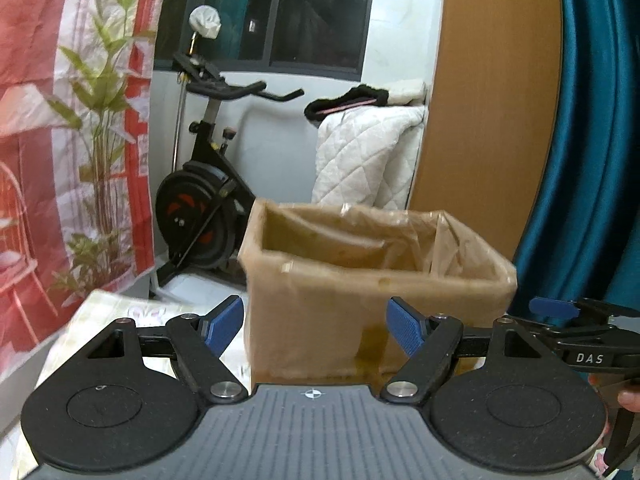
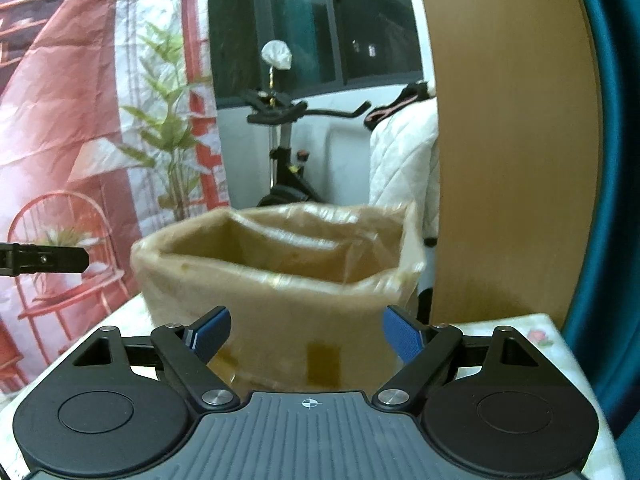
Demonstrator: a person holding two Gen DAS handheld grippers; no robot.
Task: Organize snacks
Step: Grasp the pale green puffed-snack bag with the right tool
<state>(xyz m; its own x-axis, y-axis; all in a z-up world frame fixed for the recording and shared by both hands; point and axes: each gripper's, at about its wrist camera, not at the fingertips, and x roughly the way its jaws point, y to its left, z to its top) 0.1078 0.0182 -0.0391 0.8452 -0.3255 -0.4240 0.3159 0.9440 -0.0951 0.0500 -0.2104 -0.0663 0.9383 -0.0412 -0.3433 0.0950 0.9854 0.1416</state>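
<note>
A brown cardboard box (image 1: 360, 292) lined with clear plastic stands open-topped on the table, blurred by motion. It fills the middle of the right wrist view too, as the box (image 2: 280, 296). My left gripper (image 1: 316, 320) is open just short of its near wall, with nothing between the blue pads. My right gripper (image 2: 307, 332) is open as well and faces the same wall. The right gripper (image 1: 580, 332) also shows at the right edge of the left wrist view, beside a hand (image 1: 628, 396). A left finger (image 2: 48, 260) pokes in at the left. No snack is in view.
A floral tablecloth (image 1: 100, 312) covers the table under the box. Behind stand a black exercise bike (image 1: 204, 208), a white quilt (image 1: 368, 156), a wooden panel (image 1: 492, 100) and a teal curtain (image 1: 592, 140). A red printed backdrop (image 1: 60, 140) hangs at the left.
</note>
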